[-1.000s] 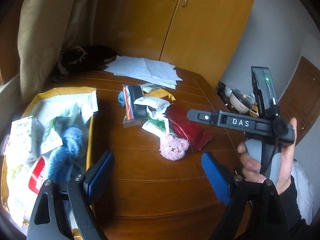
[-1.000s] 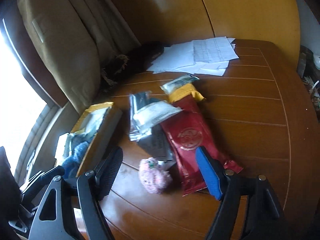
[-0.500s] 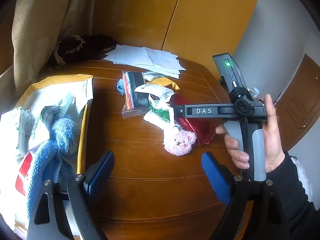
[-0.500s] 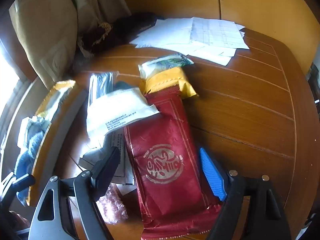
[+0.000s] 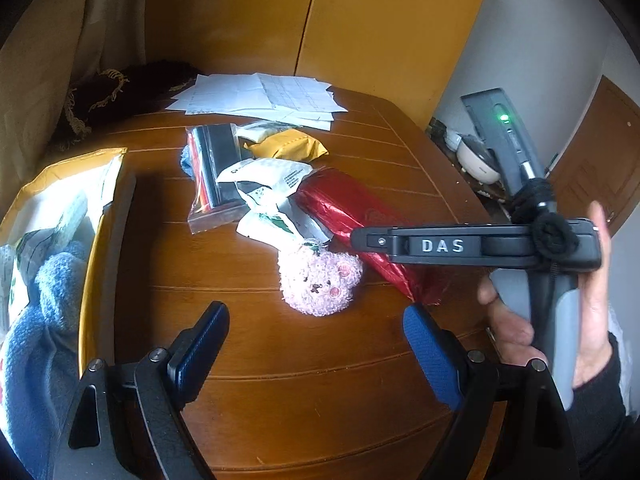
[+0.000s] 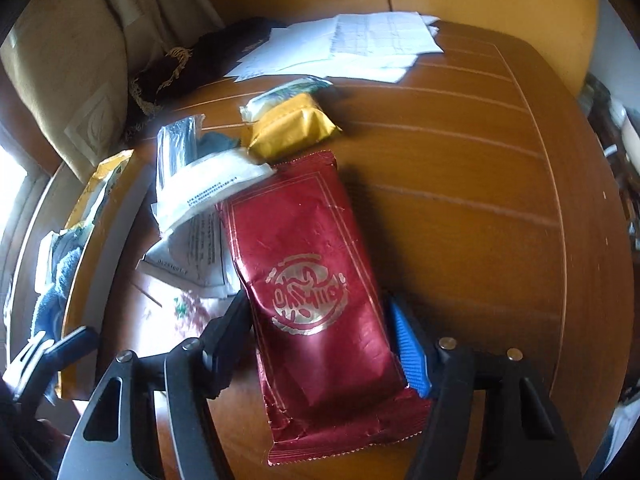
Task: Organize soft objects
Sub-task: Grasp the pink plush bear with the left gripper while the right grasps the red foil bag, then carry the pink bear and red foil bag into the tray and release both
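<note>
A pink plush bear (image 5: 320,280) lies on the wooden table (image 5: 320,380), just beyond my left gripper (image 5: 315,330), which is open with nothing between its fingers. To the left, a blue fluffy soft toy (image 5: 44,320) lies in a yellow box (image 5: 86,280) among white wrappers. In the right wrist view my right gripper (image 6: 318,312) straddles a red foil packet (image 6: 308,280). Its jaws are closing, with one pad at each long edge and the foil not visibly squeezed. A hand (image 5: 592,320) holds that gripper's handle above the red foil packet (image 5: 340,204).
A yellow packet (image 6: 292,128), white pouches (image 6: 208,188) and a clear zip bag (image 5: 212,172) lie heaped behind the red packet. Loose papers (image 5: 260,96) and a dark fringed cloth (image 5: 120,92) lie at the table's back. The table edge curves close at the right.
My right gripper has come down over the red packet and its jaws have narrowed around it. My left gripper has moved lower and closer to the pink bear.
</note>
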A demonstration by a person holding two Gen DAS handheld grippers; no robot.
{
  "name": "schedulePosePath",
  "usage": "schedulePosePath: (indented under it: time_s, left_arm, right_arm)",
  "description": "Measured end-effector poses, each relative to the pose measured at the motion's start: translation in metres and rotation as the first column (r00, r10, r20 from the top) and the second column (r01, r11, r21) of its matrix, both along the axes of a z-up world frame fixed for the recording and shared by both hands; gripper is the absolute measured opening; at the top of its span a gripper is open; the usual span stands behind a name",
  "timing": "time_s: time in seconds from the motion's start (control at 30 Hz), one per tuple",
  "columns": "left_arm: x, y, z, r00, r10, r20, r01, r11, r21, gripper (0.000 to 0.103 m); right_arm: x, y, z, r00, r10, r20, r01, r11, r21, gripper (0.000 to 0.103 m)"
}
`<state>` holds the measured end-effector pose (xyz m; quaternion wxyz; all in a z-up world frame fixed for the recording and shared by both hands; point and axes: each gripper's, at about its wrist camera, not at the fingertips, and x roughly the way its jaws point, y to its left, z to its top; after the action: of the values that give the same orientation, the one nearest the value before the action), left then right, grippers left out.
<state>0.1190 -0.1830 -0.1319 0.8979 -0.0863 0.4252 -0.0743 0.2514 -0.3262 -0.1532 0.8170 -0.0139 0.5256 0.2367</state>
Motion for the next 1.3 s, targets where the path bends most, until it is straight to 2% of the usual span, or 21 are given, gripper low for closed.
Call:
schedulePosePath:
  time_s: [0.07,0.13,0.2,0.23,0.3,0.33,0.43,0.6,0.77,1.0,1.13,1.3]
  left_arm:
    - [0.011,-0.007,-0.006,1.000,-0.007,0.019,0.007,1.000,0.026,0.091]
    - [0.024,-0.011,-0.017,1.000,-0.006,-0.014,0.007,0.999,0.041,0.090]
    - [0.036,-0.010,-0.028,0.999,-0.005,-0.053,0.006,1.000,0.012,0.080]
    - [0.040,-0.009,-0.033,0.998,0.008,-0.069,-0.007,1.000,0.016,0.071]
    - [0.038,-0.012,-0.032,1.000,0.018,-0.022,-0.016,0.998,0.058,0.060]
    - [0.038,-0.012,-0.034,0.999,0.016,-0.034,-0.015,0.998,0.056,0.047]
    - [0.030,-0.006,-0.031,0.999,0.019,-0.027,-0.018,1.000,0.020,0.044]
    - [0.005,0.003,-0.021,1.000,0.025,-0.003,-0.025,1.000,-0.001,0.043]
    - [-0.019,0.013,-0.009,1.000,0.013,-0.011,-0.014,0.997,-0.080,0.043]
    - [-0.055,0.040,0.029,0.998,0.038,0.059,-0.029,0.989,-0.144,0.043]
    - [-0.071,0.069,0.051,0.995,0.069,0.078,-0.056,0.986,-0.158,0.043]
    - [-0.088,0.121,0.076,0.981,0.147,0.123,-0.125,0.977,-0.173,0.043]
  right_arm:
    - [-0.004,-0.007,0.000,0.999,-0.042,-0.021,0.042,0.999,0.014,0.067]
    - [-0.007,-0.016,0.000,0.995,-0.085,-0.054,0.088,0.994,0.059,0.067]
    - [-0.008,-0.026,-0.001,0.988,-0.119,-0.094,0.129,0.985,0.112,0.066]
    - [-0.009,-0.030,-0.001,0.985,-0.132,-0.111,0.146,0.980,0.132,0.065]
    - [-0.014,-0.035,-0.001,0.981,-0.144,-0.127,0.163,0.974,0.157,0.065]
    - [-0.018,-0.036,-0.002,0.982,-0.144,-0.124,0.164,0.973,0.162,0.065]
    - [-0.026,-0.036,-0.003,0.983,-0.148,-0.106,0.164,0.972,0.170,0.064]
    - [-0.039,-0.039,-0.006,0.978,-0.186,-0.095,0.202,0.957,0.209,0.062]
    - [-0.054,-0.040,-0.009,0.971,-0.216,-0.099,0.235,0.929,0.286,0.056]
    - [-0.076,-0.031,0.006,0.972,-0.229,-0.059,0.234,0.902,0.363,0.051]
    - [-0.099,-0.019,0.029,0.975,-0.221,0.006,0.200,0.894,0.400,0.051]
    - [-0.114,0.029,0.057,0.991,-0.108,0.083,0.063,0.904,0.423,0.051]
